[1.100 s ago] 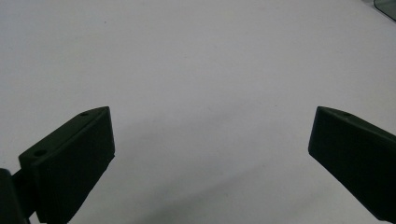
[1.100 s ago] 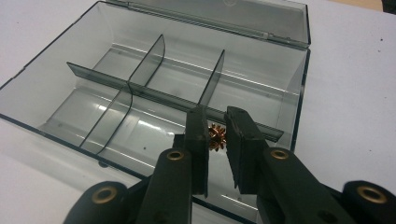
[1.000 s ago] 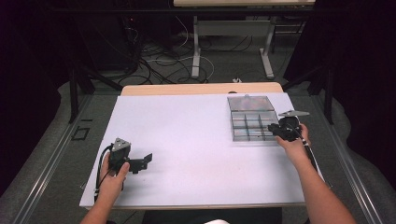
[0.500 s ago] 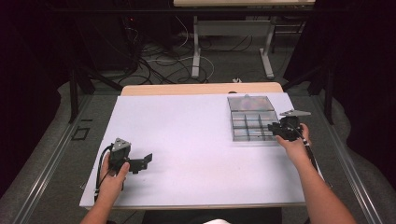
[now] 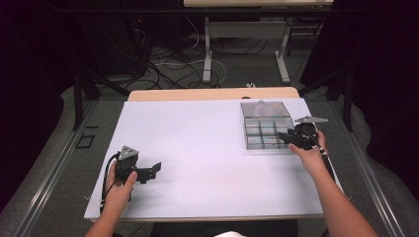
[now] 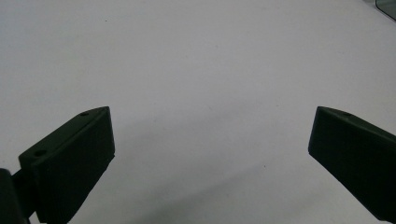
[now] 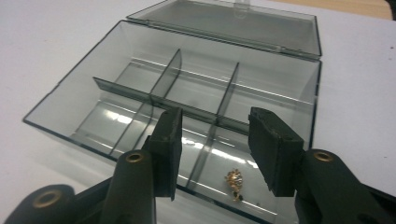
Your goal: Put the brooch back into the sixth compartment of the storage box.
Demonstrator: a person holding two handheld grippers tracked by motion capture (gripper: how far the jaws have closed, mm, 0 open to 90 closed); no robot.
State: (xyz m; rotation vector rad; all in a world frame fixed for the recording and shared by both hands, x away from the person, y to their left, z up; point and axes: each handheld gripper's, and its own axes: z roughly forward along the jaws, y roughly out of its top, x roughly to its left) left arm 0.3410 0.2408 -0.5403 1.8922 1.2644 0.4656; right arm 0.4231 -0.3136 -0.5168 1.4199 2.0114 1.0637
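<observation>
A clear smoky compartment box (image 5: pixel 250 129) (image 7: pixel 70 99) stands open at the table's right, its lid (image 5: pixel 264 108) (image 7: pixel 233 21) laid back behind it. A small gold trinket (image 7: pixel 233 179) lies on the floor of the near compartment. My right gripper (image 5: pixel 285 137) (image 7: pixel 215 116) hangs over that near edge. Its jaws have just been opening and stand partly apart with nothing between them; the trinket rests below them. My left gripper (image 5: pixel 155 168) (image 6: pixel 210 112) rests low at the table's front left, open wide over bare white surface.
The white tabletop (image 5: pixel 202 133) spreads between the two hands. The box's other compartments (image 7: pixel 140 77) look bare. Beyond the far edge are table legs and loose cables (image 5: pixel 173 59) on the floor.
</observation>
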